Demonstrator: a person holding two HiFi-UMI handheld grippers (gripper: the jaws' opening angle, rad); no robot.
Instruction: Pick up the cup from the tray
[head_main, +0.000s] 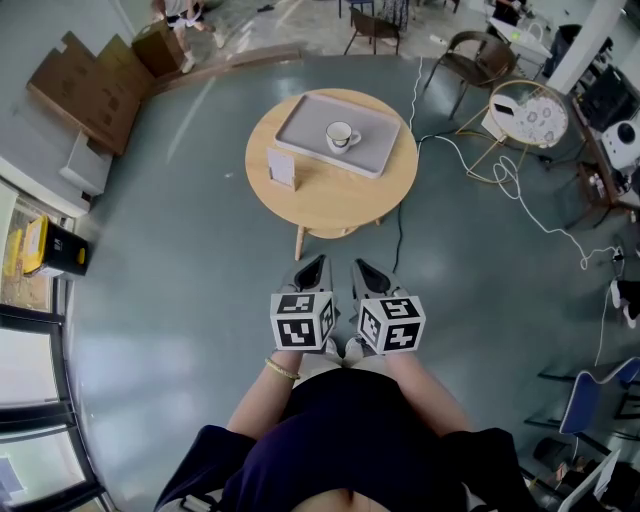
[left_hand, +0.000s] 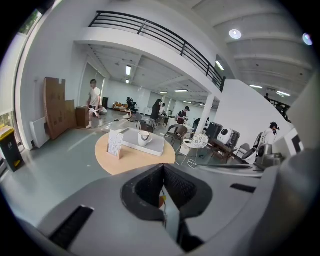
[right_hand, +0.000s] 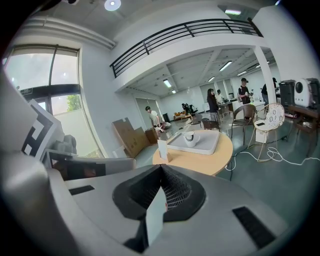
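Far ahead of fingertips: cup (head_main: 341, 135) on tray (head_main: 300, 130), untouched | left gripper (head_main: 313, 266) jaws pressed together, empty | right gripper (head_main: 365, 268) likewise | round table (head_main: 330, 195) legs mostly hidden

No legible text; print on the card (head_main: 281, 166) is blurred.

A round pale wooden table (head_main: 330, 200) stands on the glossy grey floor (head_main: 180, 260). Flattened brown cardboard boxes (head_main: 90, 90) lean far left; a black-railed balcony (left_hand: 150, 32) runs overhead.

Open-plan office or lab hall: beyond the jaws, a black-railed mezzanine (left_hand: 165, 36), flattened brown cardboard boxes (head_main: 95, 85), trailing white floor cables (head_main: 506, 176).
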